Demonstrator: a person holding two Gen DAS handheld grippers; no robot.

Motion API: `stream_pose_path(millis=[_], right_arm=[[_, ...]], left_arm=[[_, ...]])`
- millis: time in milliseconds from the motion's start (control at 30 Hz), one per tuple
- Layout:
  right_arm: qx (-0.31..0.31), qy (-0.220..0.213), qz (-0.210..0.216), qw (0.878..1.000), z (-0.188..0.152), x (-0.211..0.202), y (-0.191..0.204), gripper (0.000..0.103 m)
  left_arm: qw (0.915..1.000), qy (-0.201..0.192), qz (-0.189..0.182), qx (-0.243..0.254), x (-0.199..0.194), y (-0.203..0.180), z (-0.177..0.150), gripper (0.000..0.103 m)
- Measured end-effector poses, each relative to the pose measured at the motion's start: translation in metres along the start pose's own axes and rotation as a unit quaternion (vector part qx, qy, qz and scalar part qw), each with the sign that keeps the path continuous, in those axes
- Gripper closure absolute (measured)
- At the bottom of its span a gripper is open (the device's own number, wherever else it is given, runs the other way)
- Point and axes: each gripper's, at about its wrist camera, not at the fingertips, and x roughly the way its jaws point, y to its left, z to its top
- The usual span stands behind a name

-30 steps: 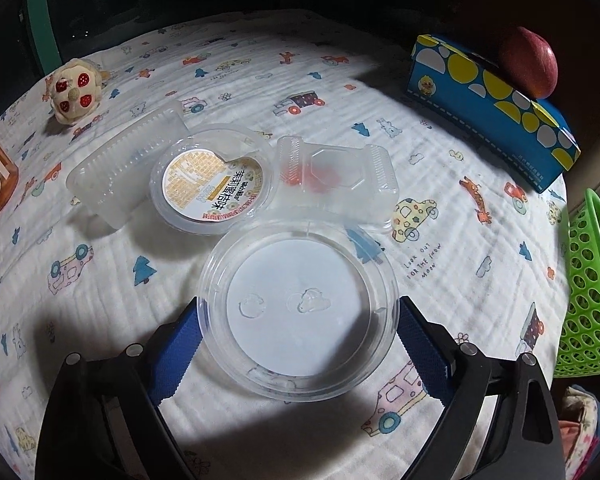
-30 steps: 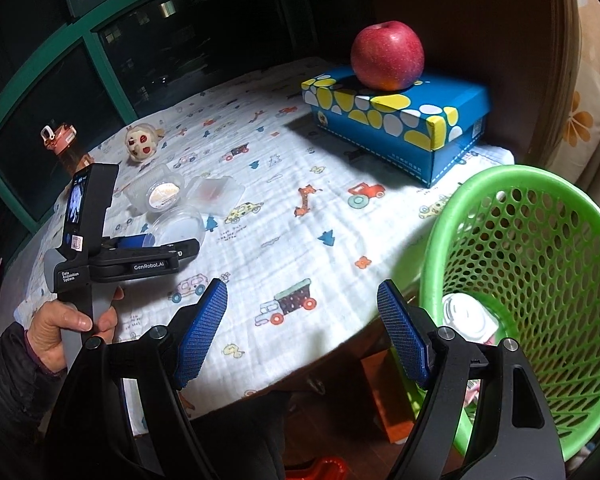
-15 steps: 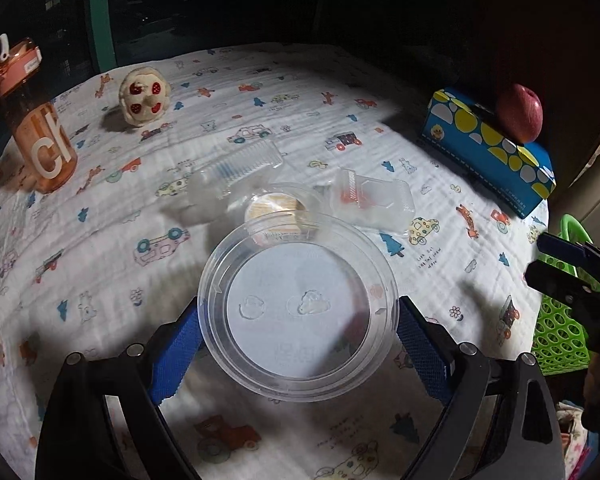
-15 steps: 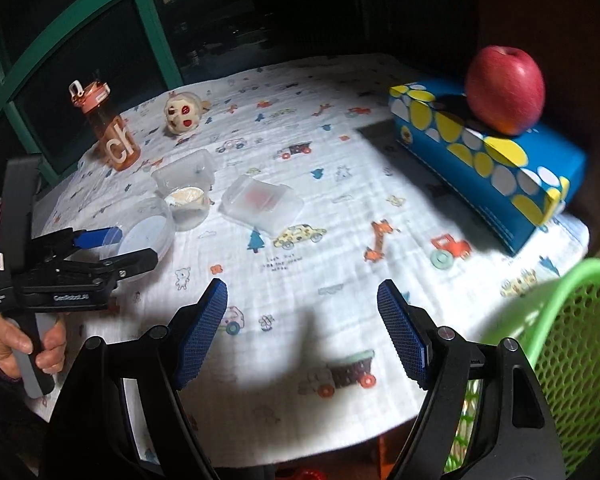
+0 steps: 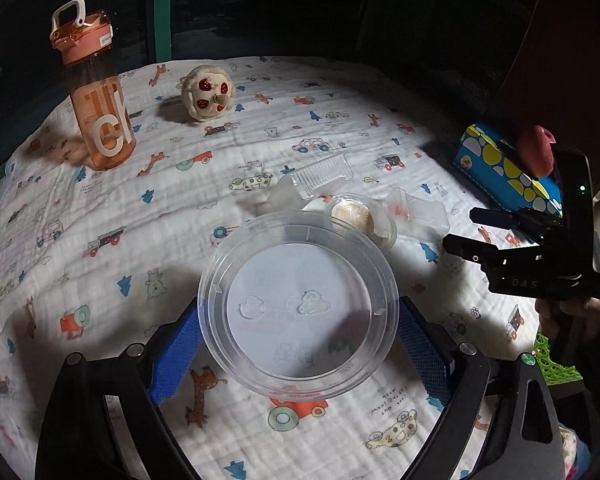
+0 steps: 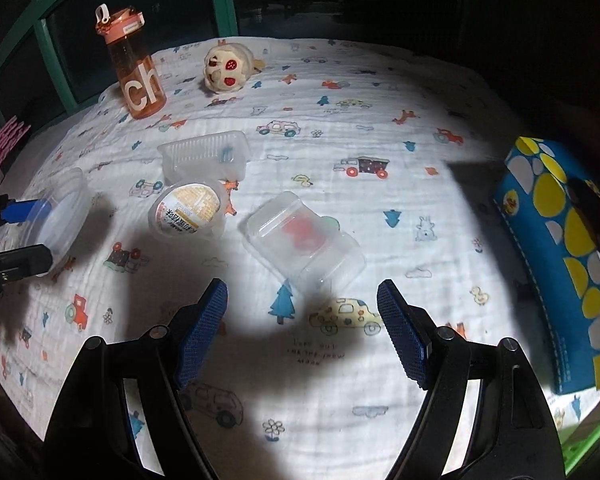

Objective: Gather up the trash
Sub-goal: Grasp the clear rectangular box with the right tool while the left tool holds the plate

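My left gripper is shut on a round clear plastic lid and holds it above the tablecloth; it shows at the left of the right wrist view. On the cloth lie a labelled round cup, a clear ribbed tray and a clear clamshell box with red residue. My right gripper is open and empty, just in front of the clamshell. It shows from the side in the left wrist view.
An orange water bottle and a plush toy stand at the far side. A blue and yellow box with a red apple on it lies at the right. A green basket is beyond the right table edge.
My left gripper has lifted the lid up and drawn back from the other containers. My right gripper has swung from the basket toward the clamshell.
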Motion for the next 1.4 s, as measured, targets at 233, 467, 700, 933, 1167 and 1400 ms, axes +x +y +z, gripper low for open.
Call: stream_pose_path(millis=[233,467,700,933,1167,1400], right_arm=[[-0.049,0.016,0.003,0.999,0.014,0.029,0.004,0.026],[-0.085,0.033,0.003,0.996,0.024,0.054,0.007,0.026],[-0.082,0.039,0.02,0.996,0.028,0.066,0.006,0.025],[-0.084,0.039,0.03,0.995,0.025,0.06,0.013,0.039],[-0.056,0.033,0.027,0.998,0.009,0.041,0.023,0.043],[0.021,0.018,0.025,0.999,-0.015,0.005,0.022,0.048]], left_arm=[[0.9998,0.001,0.002,-0.022,0.001,0.014,0.0,0.014],[0.9995,0.001,0.005,-0.031,0.001,0.022,0.001,0.014],[0.9991,0.003,0.011,-0.04,0.0,0.029,0.0,0.014],[0.9988,0.005,0.012,-0.047,0.0,0.033,-0.002,0.014],[0.999,0.001,0.009,-0.044,-0.004,0.027,-0.002,0.014],[0.9994,-0.006,-0.005,-0.033,-0.01,0.008,-0.003,0.014]])
